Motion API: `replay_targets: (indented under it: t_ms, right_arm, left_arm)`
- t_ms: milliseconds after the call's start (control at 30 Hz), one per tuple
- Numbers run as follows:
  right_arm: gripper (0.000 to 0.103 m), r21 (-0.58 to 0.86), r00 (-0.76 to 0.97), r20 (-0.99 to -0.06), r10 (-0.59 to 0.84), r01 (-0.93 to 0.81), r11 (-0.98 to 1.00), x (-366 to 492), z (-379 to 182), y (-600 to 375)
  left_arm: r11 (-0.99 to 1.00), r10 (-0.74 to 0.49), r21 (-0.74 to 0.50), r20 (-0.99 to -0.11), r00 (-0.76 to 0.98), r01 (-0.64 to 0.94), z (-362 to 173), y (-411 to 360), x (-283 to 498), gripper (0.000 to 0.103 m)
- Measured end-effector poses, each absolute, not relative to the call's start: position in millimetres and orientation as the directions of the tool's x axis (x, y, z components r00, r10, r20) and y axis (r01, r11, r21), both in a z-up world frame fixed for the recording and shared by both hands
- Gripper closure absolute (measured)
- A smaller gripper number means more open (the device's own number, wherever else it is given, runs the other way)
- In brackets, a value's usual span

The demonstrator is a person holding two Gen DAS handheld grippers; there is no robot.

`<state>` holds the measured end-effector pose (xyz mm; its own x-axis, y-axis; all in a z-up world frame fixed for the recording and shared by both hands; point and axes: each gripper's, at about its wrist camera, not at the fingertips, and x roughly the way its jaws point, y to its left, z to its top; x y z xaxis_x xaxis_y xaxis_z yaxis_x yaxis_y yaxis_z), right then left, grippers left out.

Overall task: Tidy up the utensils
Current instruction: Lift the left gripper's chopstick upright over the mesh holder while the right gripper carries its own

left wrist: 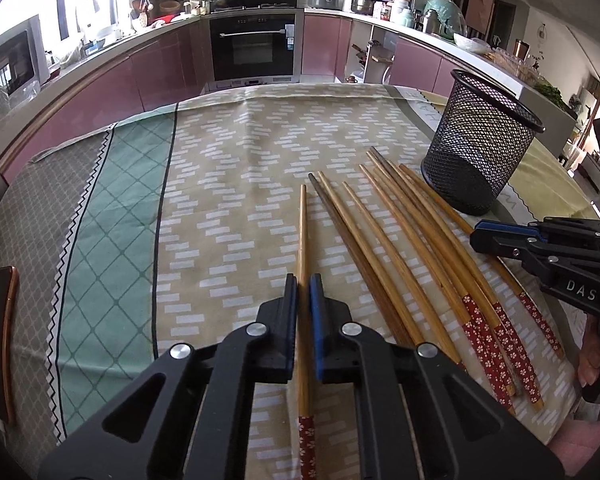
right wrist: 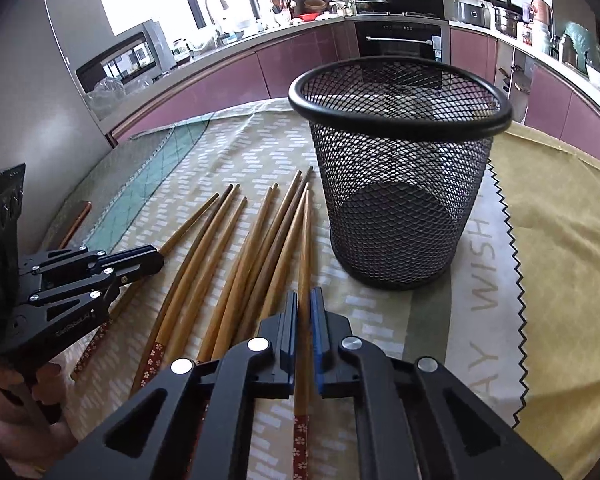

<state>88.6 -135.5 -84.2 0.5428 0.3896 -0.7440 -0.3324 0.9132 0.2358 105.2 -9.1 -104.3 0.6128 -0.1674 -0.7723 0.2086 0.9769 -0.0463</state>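
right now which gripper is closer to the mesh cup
Right. The right gripper sits just short of the mesh cup; the left gripper is farther, across the chopsticks.

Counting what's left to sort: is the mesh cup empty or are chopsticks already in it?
Empty. Through the mesh cup only its bare bottom shows, and nothing sticks above the rim; the chopsticks all lie on the table.

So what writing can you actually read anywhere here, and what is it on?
"DAS": right gripper, the rest cut off.
"AY WISH": tablecloth border, start hidden.
Left gripper: small side lettering, blurred.
Oven door sticker: too small to read.
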Motion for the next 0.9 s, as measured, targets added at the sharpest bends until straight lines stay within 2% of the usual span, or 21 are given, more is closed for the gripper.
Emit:
replay_targets:
  t_ms: [367,900]
  right_arm:
    - [0.097,0.312,0.591,-0.621,0.514,-0.415,0.854,60,-48,-154]
    - [0.097,0.348,0.702,-0.412,0.581,-0.468,0.812,45,22,-194]
  left_arm:
    - [0.954,-0.287,-0.149,-0.708,0.645,0.261,-67,3,89,0.096]
    - [0.866,-0.5,-0.284,-0.487,0.716,0.411,28,6,63,0.096]
